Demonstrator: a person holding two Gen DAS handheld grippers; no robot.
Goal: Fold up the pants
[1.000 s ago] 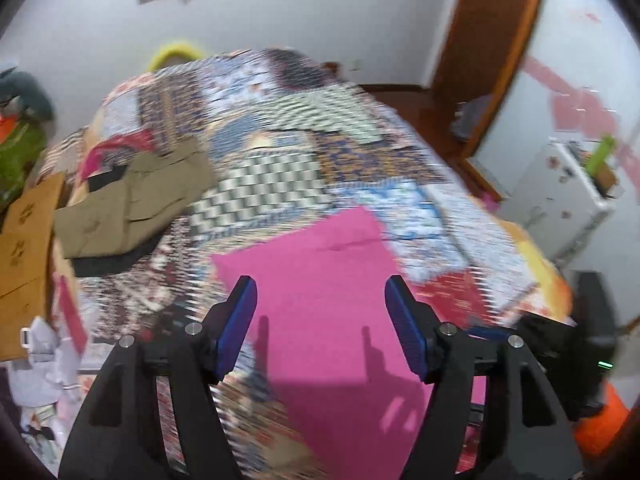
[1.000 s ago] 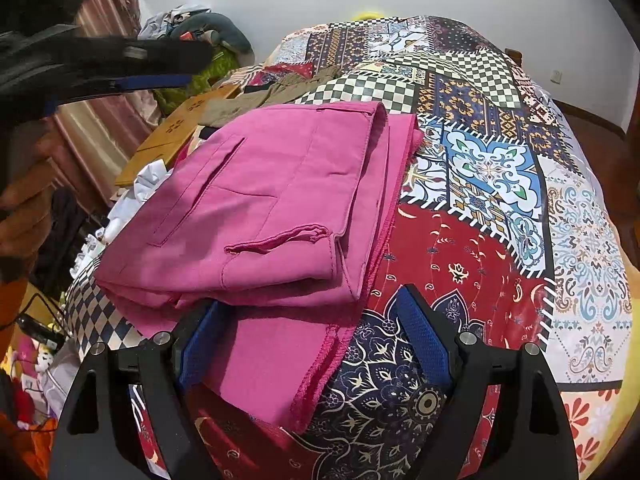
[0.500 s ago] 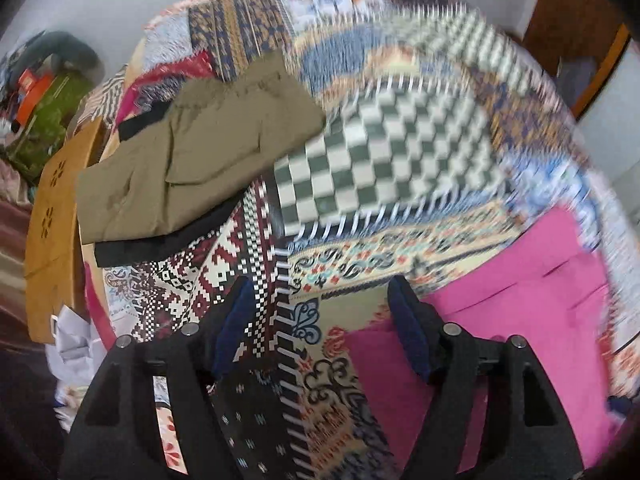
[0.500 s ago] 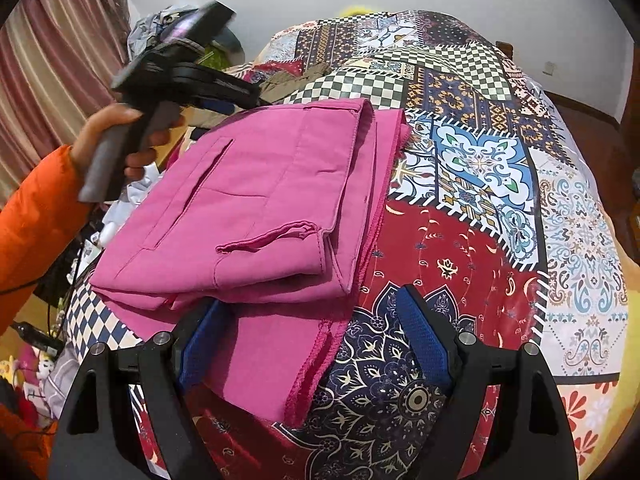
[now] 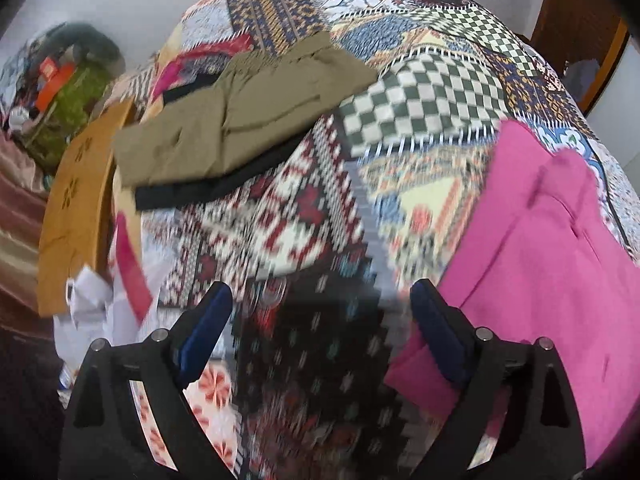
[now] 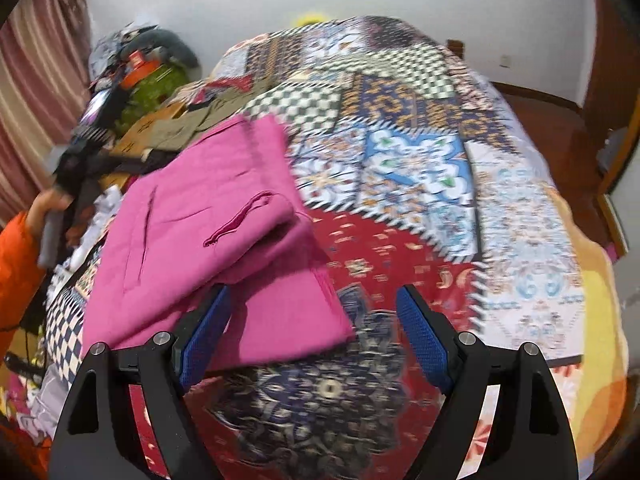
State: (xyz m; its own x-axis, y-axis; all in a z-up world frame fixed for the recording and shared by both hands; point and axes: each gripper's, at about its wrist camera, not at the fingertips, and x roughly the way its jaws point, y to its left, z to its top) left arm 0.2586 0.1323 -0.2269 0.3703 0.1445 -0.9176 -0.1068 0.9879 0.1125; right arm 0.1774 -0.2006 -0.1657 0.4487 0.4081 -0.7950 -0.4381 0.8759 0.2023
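Folded pink pants (image 6: 208, 232) lie on the patchwork bedspread (image 6: 420, 184), left of centre in the right wrist view; they also show at the right edge of the left wrist view (image 5: 552, 264). My right gripper (image 6: 314, 328) is open and empty just above the pants' near corner. My left gripper (image 5: 320, 320) is open and empty over the bedspread (image 5: 304, 216), left of the pink pants. The left gripper also shows in the right wrist view (image 6: 86, 152), held in a hand at the bed's left side.
Folded olive pants (image 5: 240, 116) lie on a black garment (image 5: 216, 188) at the bed's far left. An orange-brown cardboard sheet (image 5: 72, 208), white clutter and a pile of bags (image 5: 68, 96) sit beside the bed. A wooden door (image 5: 580, 20) stands at right.
My left gripper swung left off the pink pants and now faces the bedspread and olive pants. My right gripper shifted slightly; the pink pants sit further left in its view.
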